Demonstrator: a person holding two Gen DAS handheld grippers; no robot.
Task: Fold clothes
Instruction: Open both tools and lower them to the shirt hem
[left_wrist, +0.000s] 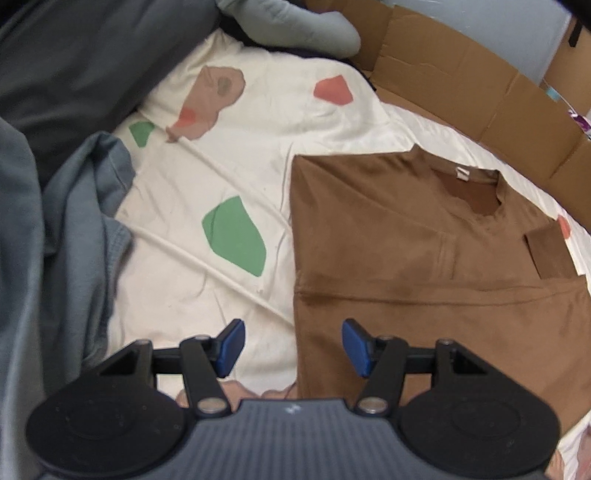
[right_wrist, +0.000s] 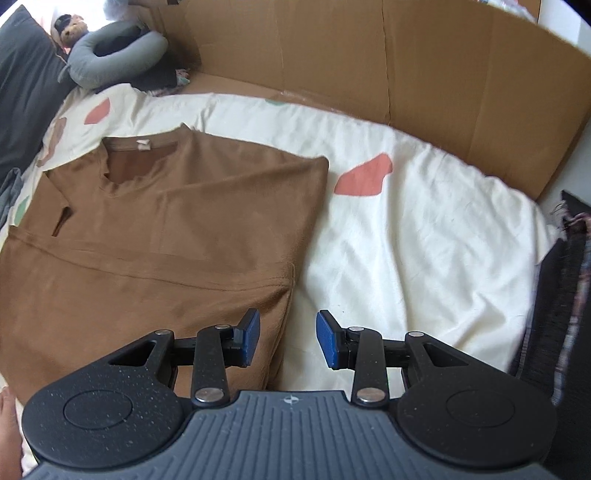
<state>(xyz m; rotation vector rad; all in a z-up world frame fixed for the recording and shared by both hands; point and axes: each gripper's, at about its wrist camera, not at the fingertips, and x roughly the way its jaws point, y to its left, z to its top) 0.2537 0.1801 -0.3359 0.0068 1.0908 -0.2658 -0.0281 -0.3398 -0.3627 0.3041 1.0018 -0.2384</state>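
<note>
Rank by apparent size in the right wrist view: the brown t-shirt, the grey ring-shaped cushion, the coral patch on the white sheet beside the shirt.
1. Brown t-shirt, clearly largest, though it is also nearest.
2. Grey ring-shaped cushion, which lies farther back and looks smaller for it.
3. Coral patch, smallest.

Open left tool hovers over brown shirt's edge.

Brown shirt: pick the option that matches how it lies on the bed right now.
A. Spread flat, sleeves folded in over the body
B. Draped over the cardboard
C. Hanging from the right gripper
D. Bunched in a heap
A: the brown shirt lies flat on the bedsheet with a sleeve folded onto its body; neither gripper holds it.
</note>
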